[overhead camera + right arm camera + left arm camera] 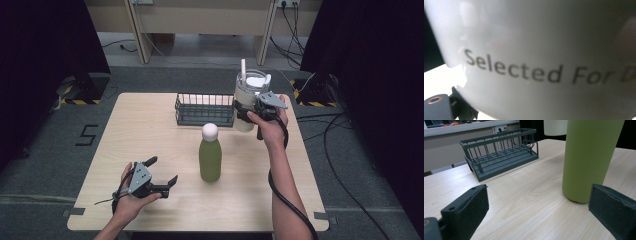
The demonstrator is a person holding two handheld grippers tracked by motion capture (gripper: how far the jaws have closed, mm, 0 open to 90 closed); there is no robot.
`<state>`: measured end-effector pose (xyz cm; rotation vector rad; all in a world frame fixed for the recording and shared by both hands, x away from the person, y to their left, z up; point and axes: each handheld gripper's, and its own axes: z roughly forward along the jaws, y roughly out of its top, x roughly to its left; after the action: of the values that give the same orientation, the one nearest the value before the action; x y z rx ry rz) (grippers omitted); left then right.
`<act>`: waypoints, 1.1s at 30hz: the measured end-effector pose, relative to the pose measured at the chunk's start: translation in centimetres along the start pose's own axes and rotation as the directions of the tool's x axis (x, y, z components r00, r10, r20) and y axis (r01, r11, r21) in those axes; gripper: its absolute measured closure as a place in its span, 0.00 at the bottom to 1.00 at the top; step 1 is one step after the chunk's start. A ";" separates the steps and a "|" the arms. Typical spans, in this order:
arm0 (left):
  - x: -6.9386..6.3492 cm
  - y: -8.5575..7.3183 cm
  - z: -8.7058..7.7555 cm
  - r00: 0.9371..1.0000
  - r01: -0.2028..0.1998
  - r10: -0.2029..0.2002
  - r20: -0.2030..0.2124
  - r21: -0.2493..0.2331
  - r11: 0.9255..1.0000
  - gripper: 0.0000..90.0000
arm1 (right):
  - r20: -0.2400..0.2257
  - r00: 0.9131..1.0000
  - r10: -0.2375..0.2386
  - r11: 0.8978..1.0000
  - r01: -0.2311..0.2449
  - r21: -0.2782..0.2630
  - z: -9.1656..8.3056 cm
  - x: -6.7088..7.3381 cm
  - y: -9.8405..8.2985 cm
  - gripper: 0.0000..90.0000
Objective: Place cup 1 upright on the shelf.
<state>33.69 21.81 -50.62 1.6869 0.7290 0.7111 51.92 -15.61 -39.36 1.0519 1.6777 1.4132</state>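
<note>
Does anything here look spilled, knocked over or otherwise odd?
Nothing stands out. The green bottle stands upright on the table, the wire basket sits squarely, and the right gripper holds the white cup upright.

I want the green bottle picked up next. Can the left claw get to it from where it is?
Probably yes. The left claw is open, and only bare table lies between it and the green bottle. The right claw holds the white cup farther back.

The left tongs (164, 172) lie low in the left hand (131, 200), jaws spread wide with nothing between them. The right tongs (243, 111), in the raised right hand (270, 127) with forearm outstretched, are clamped shut.
</note>
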 end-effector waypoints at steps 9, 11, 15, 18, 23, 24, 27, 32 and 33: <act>0.1 0.0 -0.1 1.000 0.001 -0.001 -0.001 -0.005 1.000 0.03 | -0.010 1.000 -0.005 1.000 0.005 -0.005 1.0 0.5 1.0 0.10; 0.1 0.0 -0.1 1.000 0.001 -0.001 -0.002 -0.006 1.000 0.03 | -0.013 1.000 -0.005 1.000 0.004 -0.009 1.2 0.6 1.2 0.10; 0.1 0.1 -0.1 1.000 0.002 -0.002 -0.002 -0.007 1.000 0.03 | -0.017 1.000 -0.007 1.000 0.006 -0.013 1.5 0.8 1.6 0.10; 0.1 0.1 -0.1 1.000 0.001 -0.001 -0.002 -0.007 1.000 0.03 | -0.022 1.000 -0.010 1.000 0.009 -0.021 1.9 1.0 2.2 0.10; 0.1 0.1 -0.2 1.000 0.004 -0.004 -0.003 -0.012 1.000 0.03 | -0.029 1.000 -0.007 1.000 0.006 -0.030 2.4 1.3 2.8 0.10; 0.1 0.1 -0.2 1.000 0.004 -0.005 -0.005 -0.013 1.000 0.04 | -0.029 1.000 -0.006 1.000 0.005 -0.030 2.6 1.3 2.8 0.10; 0.2 0.1 -0.2 1.000 0.004 -0.004 -0.006 -0.014 1.000 0.04 | -0.031 0.999 -0.010 0.999 0.009 -0.032 3.0 1.4 3.1 0.10; 0.1 0.2 -0.2 1.000 0.006 -0.006 -0.004 -0.015 1.000 0.04 | -0.038 0.999 -0.010 0.999 0.009 -0.033 3.6 1.6 3.6 0.10; 0.1 0.2 -0.2 1.000 0.006 -0.006 -0.004 -0.015 1.000 0.04 | -0.039 0.999 -0.010 0.999 0.009 -0.033 3.7 1.6 3.7 0.10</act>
<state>33.63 22.00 -50.41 1.6694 0.7294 0.7141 55.08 -12.29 -36.38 1.0029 1.6792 1.4589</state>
